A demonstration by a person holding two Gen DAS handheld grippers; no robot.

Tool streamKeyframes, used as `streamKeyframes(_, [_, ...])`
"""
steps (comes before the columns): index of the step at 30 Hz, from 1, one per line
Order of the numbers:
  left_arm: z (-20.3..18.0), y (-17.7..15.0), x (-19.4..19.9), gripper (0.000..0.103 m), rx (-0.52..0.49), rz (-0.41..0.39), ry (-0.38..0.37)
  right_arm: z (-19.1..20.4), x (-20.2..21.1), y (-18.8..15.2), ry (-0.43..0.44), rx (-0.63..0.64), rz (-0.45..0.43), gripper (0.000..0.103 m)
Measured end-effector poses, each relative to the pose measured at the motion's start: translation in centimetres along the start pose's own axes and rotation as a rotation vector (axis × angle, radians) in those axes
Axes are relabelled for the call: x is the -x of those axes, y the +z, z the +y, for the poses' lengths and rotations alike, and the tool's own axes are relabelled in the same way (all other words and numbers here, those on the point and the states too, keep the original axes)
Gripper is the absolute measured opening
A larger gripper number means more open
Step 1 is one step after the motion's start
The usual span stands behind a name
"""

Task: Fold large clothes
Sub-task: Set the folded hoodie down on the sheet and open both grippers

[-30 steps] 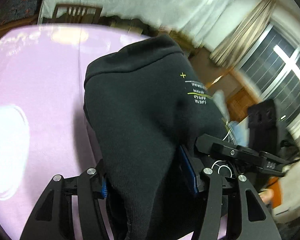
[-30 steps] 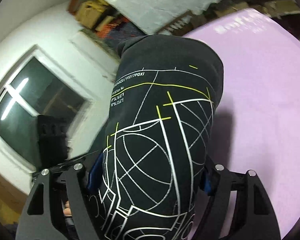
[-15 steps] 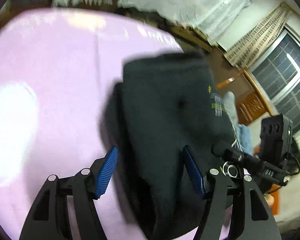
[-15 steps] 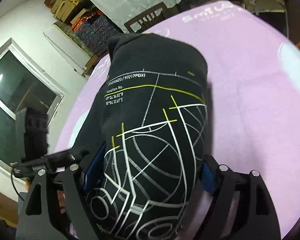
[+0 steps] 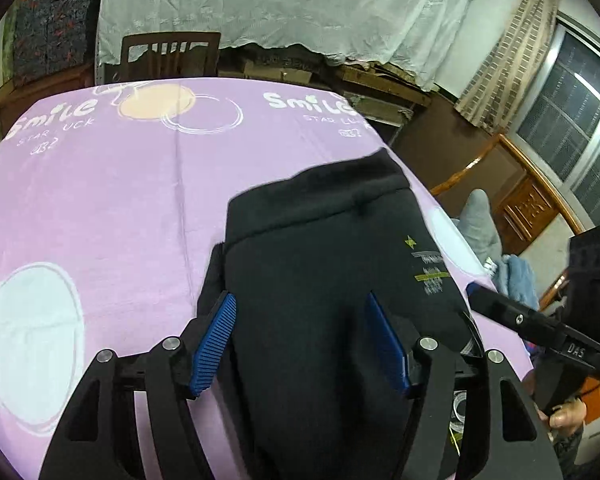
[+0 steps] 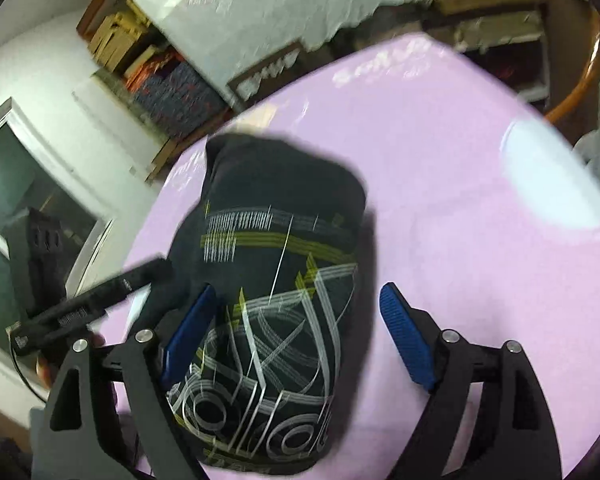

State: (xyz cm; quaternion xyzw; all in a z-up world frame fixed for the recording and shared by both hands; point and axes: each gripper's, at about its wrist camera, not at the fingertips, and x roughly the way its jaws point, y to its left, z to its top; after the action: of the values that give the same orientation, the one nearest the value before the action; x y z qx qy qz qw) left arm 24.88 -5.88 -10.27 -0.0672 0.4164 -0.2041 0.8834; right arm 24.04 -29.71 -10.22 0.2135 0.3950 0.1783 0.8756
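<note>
A folded black garment [image 5: 324, 264] with a white and yellow line print lies on the pink table cover [image 5: 108, 184]. My left gripper [image 5: 308, 336] is open, its blue pads astride the near end of the garment, not pinching it. In the right wrist view the garment [image 6: 276, 280] shows its print. My right gripper [image 6: 300, 336] is open wide over the garment's near end, with the right pad [image 6: 408, 340] clear of the cloth. The other gripper [image 6: 96, 304] shows at the left of that view.
The pink cover [image 6: 460, 216] carries "Smile" lettering and white circles. A wooden chair [image 5: 168, 56] stands behind the far edge. White sheeting [image 5: 284, 4] drapes the shelves behind. Grey and blue clothes [image 5: 496, 252] lie past the right edge, near a window [image 5: 568, 116].
Both grippers have opened and let go of the garment. It has dropped from held up to lying flat on the pink cover.
</note>
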Motion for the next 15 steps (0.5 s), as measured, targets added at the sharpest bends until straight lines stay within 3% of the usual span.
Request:
streamKeyframes(3, [0.2, 0.1, -1.5, 0.068, 0.000, 0.017, 0.034, 2.0, -1.5, 1.4, -0.069, 0.066, -0.031, 0.061])
streamKeyframes(4, [0.1, 0.3, -2.2, 0.068, 0.003, 0.032, 0.053, 2.8, -2.7, 1.6, -0.070, 0.099, -0.010, 0.060])
streamKeyframes(6, [1.2, -0.3, -3.4, 0.071, 0.026, 0.064, 0.089, 4.2, -4.6, 1.9, -0.104, 0.160, 0.000, 0.062])
streamKeyframes(10, [3.2, -0.7, -4.0, 0.076, 0.083, 0.081, 0.043, 6.3, -7.0, 0.6, -0.107, 0.267, 0.037, 0.082])
streamKeyframes(15, [2.3, -1.2, -3.4, 0.078, 0.049, 0.040, 0.104, 5.5, -7.0, 0.4, -0.080, 0.261, 0.031, 0.083])
